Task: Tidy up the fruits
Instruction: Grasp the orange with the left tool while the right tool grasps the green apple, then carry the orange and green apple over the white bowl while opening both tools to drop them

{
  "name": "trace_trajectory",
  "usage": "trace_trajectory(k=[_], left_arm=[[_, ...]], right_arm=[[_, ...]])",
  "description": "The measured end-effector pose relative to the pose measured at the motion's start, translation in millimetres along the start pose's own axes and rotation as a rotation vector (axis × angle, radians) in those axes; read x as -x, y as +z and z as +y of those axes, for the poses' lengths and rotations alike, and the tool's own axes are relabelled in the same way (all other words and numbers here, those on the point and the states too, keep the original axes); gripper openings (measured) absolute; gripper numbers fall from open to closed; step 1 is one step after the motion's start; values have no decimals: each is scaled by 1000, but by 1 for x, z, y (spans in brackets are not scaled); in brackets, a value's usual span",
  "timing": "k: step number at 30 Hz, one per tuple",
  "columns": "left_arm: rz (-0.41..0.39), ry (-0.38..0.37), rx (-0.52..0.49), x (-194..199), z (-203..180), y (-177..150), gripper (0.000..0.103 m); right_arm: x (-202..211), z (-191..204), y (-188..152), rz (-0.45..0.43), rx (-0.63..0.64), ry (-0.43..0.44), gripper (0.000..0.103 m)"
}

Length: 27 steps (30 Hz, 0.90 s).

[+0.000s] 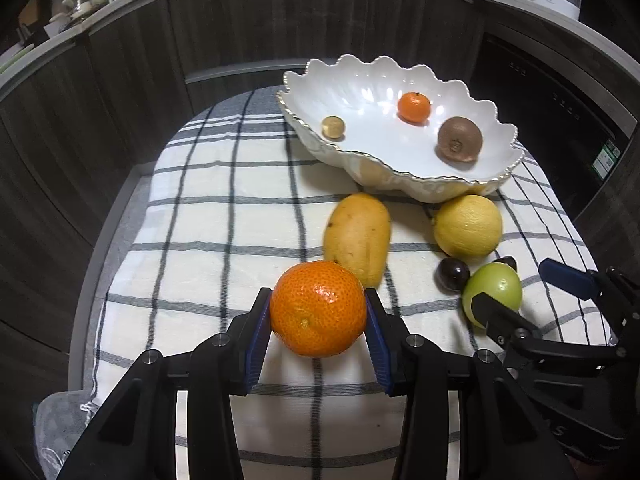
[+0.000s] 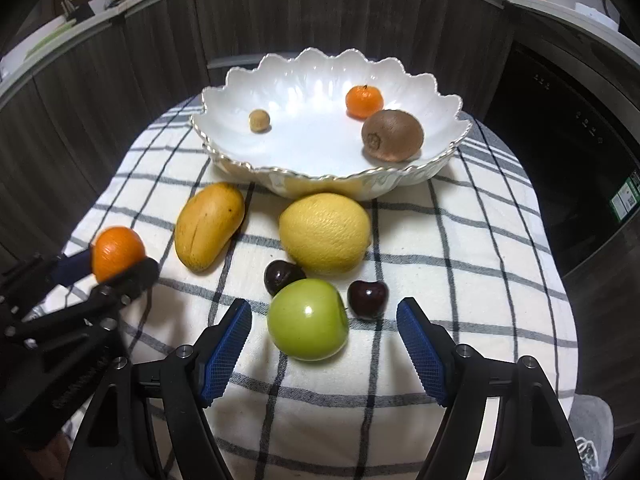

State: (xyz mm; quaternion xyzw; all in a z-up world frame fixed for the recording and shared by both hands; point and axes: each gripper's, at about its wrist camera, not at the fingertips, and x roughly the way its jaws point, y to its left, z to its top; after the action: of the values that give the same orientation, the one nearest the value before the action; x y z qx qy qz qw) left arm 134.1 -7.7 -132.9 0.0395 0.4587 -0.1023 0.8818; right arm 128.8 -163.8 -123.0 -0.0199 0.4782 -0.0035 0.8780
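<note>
Dimpled orange between ribbed gripper pads

A checked cloth carries bowl, mango, lemon.

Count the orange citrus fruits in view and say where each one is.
2. A small orange lies in the white bowl; a larger orange is gripped by the left gripper. None seems hidden.
</note>
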Motion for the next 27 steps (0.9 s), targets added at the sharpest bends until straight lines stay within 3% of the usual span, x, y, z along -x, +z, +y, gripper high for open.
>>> trace_trajectory(k=[4, 8, 11, 27], left_arm=[[9, 6, 11, -3, 4, -1, 43], [14, 2, 16, -5, 6, -1, 43], [17, -1, 14, -5, 6, -2, 43], [-24, -17, 2, 14, -5, 12, 43]], right_arm=[[-9, 5, 0, 22, 8, -17, 74], [-20, 8, -1, 57, 1, 6, 54], [-25, 7, -3, 72, -5, 11, 49], [7, -1, 5, -8, -20, 43, 48]])
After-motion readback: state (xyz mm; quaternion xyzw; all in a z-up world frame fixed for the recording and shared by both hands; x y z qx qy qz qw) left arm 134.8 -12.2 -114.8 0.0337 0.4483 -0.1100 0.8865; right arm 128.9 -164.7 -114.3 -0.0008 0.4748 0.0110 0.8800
